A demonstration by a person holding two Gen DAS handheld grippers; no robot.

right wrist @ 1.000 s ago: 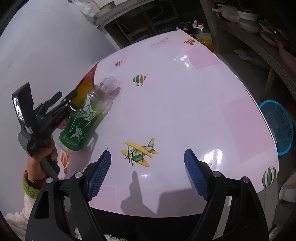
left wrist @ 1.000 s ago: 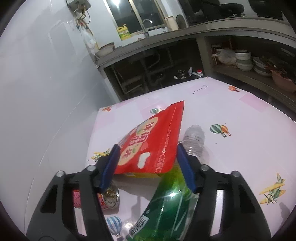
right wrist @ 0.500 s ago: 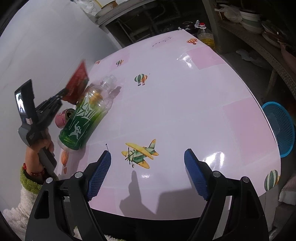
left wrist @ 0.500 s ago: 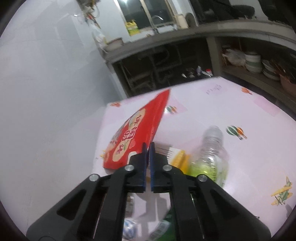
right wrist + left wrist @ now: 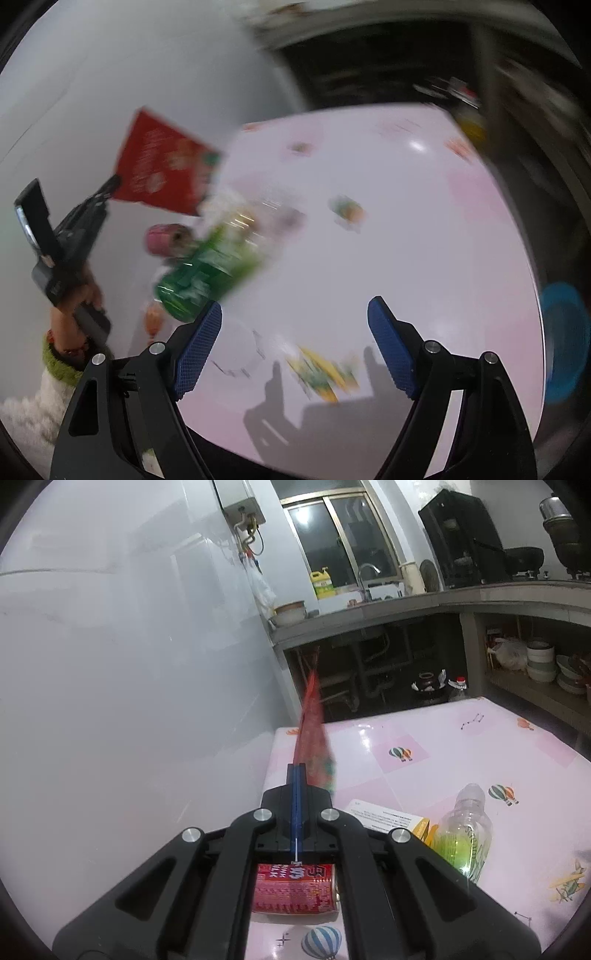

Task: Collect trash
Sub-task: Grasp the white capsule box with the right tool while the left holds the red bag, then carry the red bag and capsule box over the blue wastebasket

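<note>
My left gripper (image 5: 296, 770) is shut on the corner of a red snack bag (image 5: 312, 734), which hangs edge-on in the air above the pink table (image 5: 443, 753). The right wrist view, blurred, shows the same red bag (image 5: 162, 170) lifted off the table by the left gripper (image 5: 110, 184). A red can (image 5: 295, 888) lies on its side below the left gripper. A green plastic bottle (image 5: 463, 834) lies to its right, beside a white and yellow carton (image 5: 388, 818). My right gripper (image 5: 295, 325) stands open over the table with nothing between its fingers.
A blue basket (image 5: 565, 343) sits on the floor past the table's right edge. A white wall (image 5: 129, 664) runs along the left side. At the back stands a counter (image 5: 406, 605) with a sink, with shelves of bowls (image 5: 539, 661) to the right.
The left gripper closed on the red bag and lifted it off the table, uncovering the can and carton. The right gripper rose and rolled, blurring its view.
</note>
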